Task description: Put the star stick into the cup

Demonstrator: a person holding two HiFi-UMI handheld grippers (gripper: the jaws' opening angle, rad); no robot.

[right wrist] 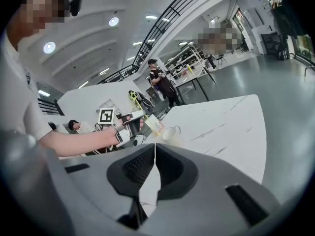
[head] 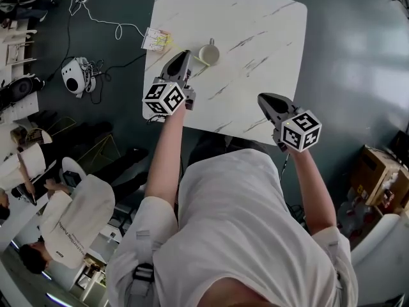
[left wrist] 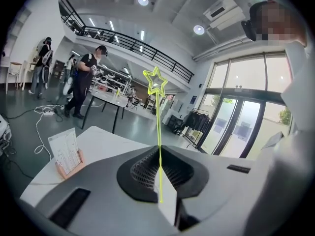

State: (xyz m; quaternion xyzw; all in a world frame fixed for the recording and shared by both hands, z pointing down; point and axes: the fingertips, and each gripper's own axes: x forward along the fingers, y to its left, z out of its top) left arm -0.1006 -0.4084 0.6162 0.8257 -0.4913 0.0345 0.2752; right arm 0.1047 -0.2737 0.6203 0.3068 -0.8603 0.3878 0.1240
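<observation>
My left gripper (head: 185, 55) is shut on the thin yellow star stick (left wrist: 158, 132), which stands straight up out of the jaws with its outlined star at the top. This gripper (left wrist: 160, 150) hovers over the table's left part, just left of the cup. The small white cup (head: 209, 53) stands upright on the white marble table (head: 255, 37), handle toward the far side; the right gripper view shows the cup (right wrist: 170, 132) too. My right gripper (head: 261, 98) sits over the near right edge with its jaws closed and nothing between them (right wrist: 154, 145).
A small card stand (head: 156, 40) sits at the table's left edge, beside the left gripper. On the floor to the left lie a white device (head: 78, 75) and cables. People stand at the lower left, and a cardboard box (head: 377, 171) is at the right.
</observation>
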